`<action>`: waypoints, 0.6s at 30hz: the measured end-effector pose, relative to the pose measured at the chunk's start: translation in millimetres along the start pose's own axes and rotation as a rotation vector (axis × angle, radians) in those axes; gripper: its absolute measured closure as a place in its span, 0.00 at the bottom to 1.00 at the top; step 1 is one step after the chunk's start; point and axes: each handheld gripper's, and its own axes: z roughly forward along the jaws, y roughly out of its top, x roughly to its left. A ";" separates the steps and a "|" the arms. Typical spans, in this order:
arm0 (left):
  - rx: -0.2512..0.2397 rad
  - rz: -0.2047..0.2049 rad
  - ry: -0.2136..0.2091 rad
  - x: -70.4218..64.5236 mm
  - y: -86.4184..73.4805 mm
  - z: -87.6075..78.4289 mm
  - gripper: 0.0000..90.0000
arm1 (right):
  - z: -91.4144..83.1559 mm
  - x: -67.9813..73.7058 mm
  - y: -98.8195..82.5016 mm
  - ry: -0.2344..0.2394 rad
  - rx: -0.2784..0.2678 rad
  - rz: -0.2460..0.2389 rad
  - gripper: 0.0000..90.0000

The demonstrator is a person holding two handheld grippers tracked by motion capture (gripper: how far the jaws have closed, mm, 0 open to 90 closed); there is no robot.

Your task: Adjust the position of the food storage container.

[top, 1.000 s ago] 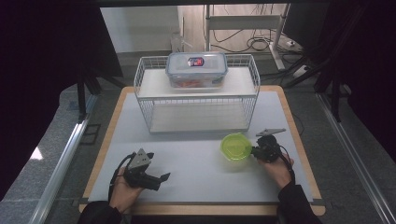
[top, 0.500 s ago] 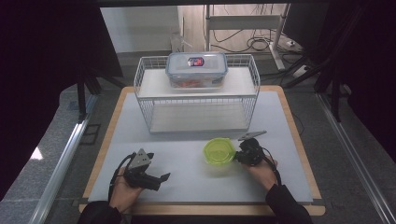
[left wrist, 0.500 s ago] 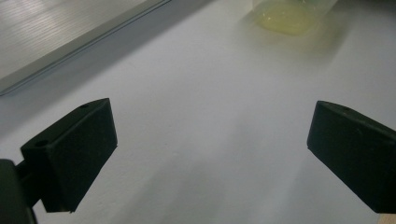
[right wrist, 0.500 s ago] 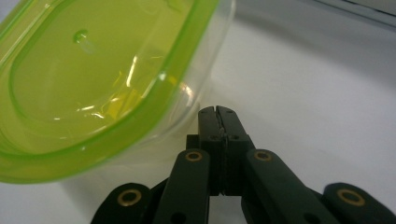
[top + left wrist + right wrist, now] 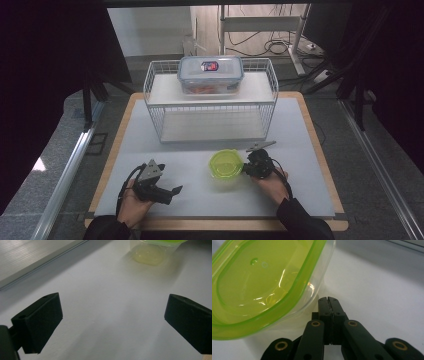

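My right gripper (image 5: pixel 329 299) has its jaws pressed fully together with nothing between them, their tips just beside the wall of the green-lidded tub (image 5: pixel 226 164), which sits ahead and to their left on the white table mat (image 5: pixel 300 150). My left gripper (image 5: pixel 172 190) rests wide open and empty; the tub lies well ahead of it. I judge the risk is tipping: a push against that light wall could tilt or skid the tub.
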 end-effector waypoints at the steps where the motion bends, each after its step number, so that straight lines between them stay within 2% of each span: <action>1: -0.001 -0.001 0.000 0.2 0.0 -0.2 0.02 | 0.0 0.4 0.0 -0.002 0.001 -0.004 1.00; 3: -0.002 -0.006 -0.001 0.4 -0.1 -0.5 0.02 | -1.0 -0.5 -0.5 -0.004 0.001 -0.003 1.00; 5: -0.002 -0.006 0.000 0.3 -0.1 -0.7 0.02 | -2.8 -2.0 -0.8 -0.025 0.001 -0.018 0.98; 9: -0.002 -0.008 -0.001 0.1 -0.2 -0.5 0.02 | -9.7 -6.6 -1.7 -0.057 -0.011 -0.019 0.95; 18: -0.004 -0.013 0.002 1.8 -0.3 -1.9 0.02 | -31.5 -9.6 -7.9 -0.124 -0.050 -0.042 0.82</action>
